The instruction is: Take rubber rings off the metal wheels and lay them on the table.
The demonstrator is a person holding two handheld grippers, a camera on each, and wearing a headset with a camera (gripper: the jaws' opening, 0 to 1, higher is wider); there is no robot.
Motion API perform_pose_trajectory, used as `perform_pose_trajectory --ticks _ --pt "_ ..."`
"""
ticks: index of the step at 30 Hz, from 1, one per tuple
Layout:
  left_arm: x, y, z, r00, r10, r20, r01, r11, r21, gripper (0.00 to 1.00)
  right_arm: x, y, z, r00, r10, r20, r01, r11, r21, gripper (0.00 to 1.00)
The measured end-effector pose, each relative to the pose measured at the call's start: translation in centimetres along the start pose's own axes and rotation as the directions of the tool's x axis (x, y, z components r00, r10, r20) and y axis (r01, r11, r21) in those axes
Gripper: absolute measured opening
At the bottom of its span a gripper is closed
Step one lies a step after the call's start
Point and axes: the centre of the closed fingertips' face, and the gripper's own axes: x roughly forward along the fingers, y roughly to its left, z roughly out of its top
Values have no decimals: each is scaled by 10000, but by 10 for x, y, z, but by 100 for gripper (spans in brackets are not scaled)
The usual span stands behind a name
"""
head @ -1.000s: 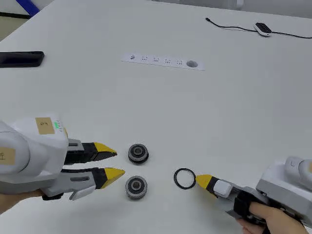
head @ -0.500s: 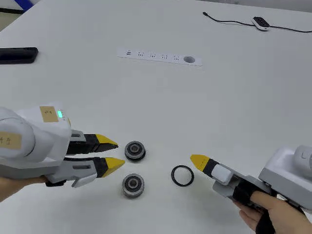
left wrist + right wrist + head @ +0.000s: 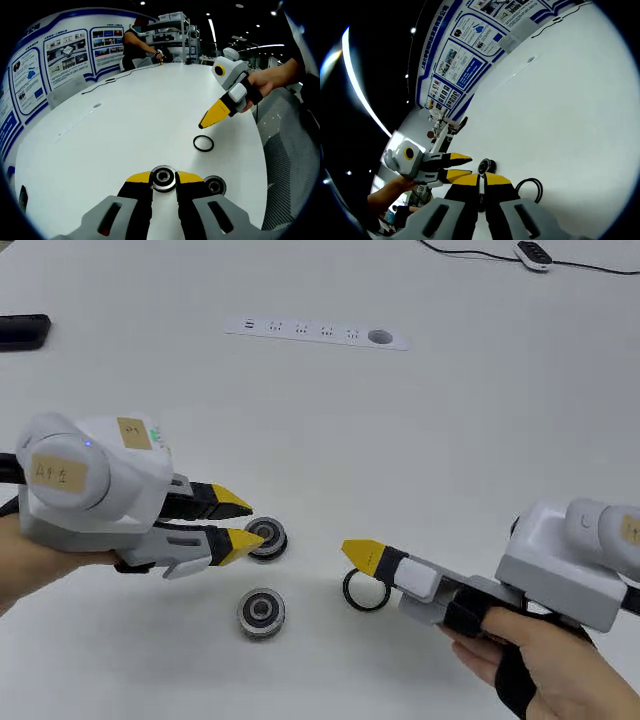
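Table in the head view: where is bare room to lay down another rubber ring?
Broad bare table lies between the power strip, the left gripper and the right gripper. Crowded between those grippers: the farther wheel, the nearer wheel and the loose ring.

Light: bright, even, from ceiling lamps (image 3: 214,29) above the table (image 3: 450,440).
Shadows: soft, short, on the table.
Glare: faint sheen on the table.
Distortion: table edges bow strongly in gripper views.
Focus: sharp across table.
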Motion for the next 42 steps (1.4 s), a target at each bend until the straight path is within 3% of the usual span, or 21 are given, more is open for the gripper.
perform_pose_trajectory --ticks 12,25,28,30,35,42 --pt "14 -1 -6 9985 -317 -437 329 9991 276 18 8 6 -5 9993 332 -181 -327 9991 261 5" --pt "17 -3 -10 9969 -547 -559 552 9984 80 14 18 7 -8 9984 436 -358 -420 9980 465 6" --pt "17 -2 -10 9969 -550 -565 554 9984 67 14 24 9 -11 9975 501 -496 -484 9982 360 9" --pt "17 -1 -10 9967 -497 -639 482 9985 -252 13 28 10 -13 9966 592 -565 -579 9980 238 11" --pt "17 -2 -10 9952 -552 -804 547 9985 -90 13 38 13 -16 9944 772 -721 -767 9970 98 26" --pt "17 -3 -10 9939 -645 -889 655 9978 75 13 51 7 -17 9934 722 -895 -676 9963 524 37"
